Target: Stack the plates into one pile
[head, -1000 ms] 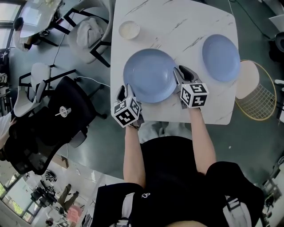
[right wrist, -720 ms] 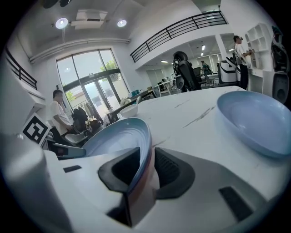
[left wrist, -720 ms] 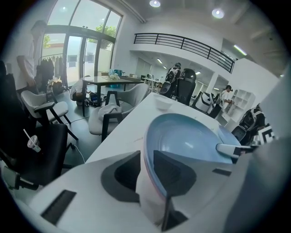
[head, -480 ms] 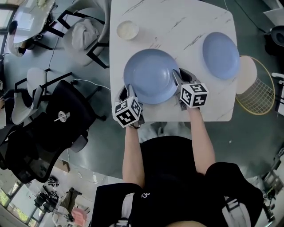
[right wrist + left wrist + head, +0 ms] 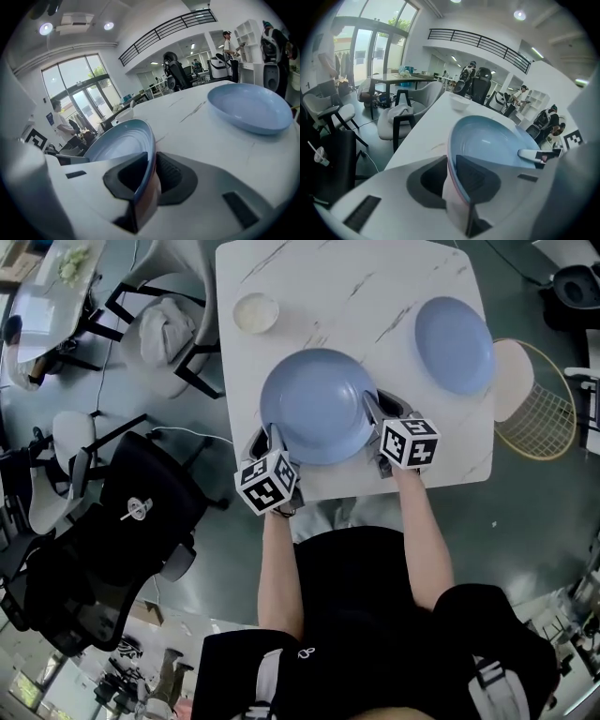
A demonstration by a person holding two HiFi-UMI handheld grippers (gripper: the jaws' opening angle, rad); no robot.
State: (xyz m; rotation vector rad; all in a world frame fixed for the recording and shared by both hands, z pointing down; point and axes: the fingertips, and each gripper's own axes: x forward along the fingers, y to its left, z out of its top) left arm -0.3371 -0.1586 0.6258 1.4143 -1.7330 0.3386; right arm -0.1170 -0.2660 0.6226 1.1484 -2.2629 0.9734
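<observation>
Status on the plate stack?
Left gripper clamped on near plate rim. Right gripper jaws just closing onto opposite rim. Nothing between it and far plate.

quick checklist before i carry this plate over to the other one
1. Left gripper clamped on the near plate: ok, the rim is pinched between its jaws.
2. Right gripper clamped on the opposite rim: ok, its jaws have just been closing, the rim is between them and the pads look pressed on it.
3. Far plate ready to receive: ok, nothing lies in it.
4. Path across the table: ok, bare top between the two plates; the small bowl sits off to the other side.
5. Near plate already clear of the table top: cannot tell.
</observation>
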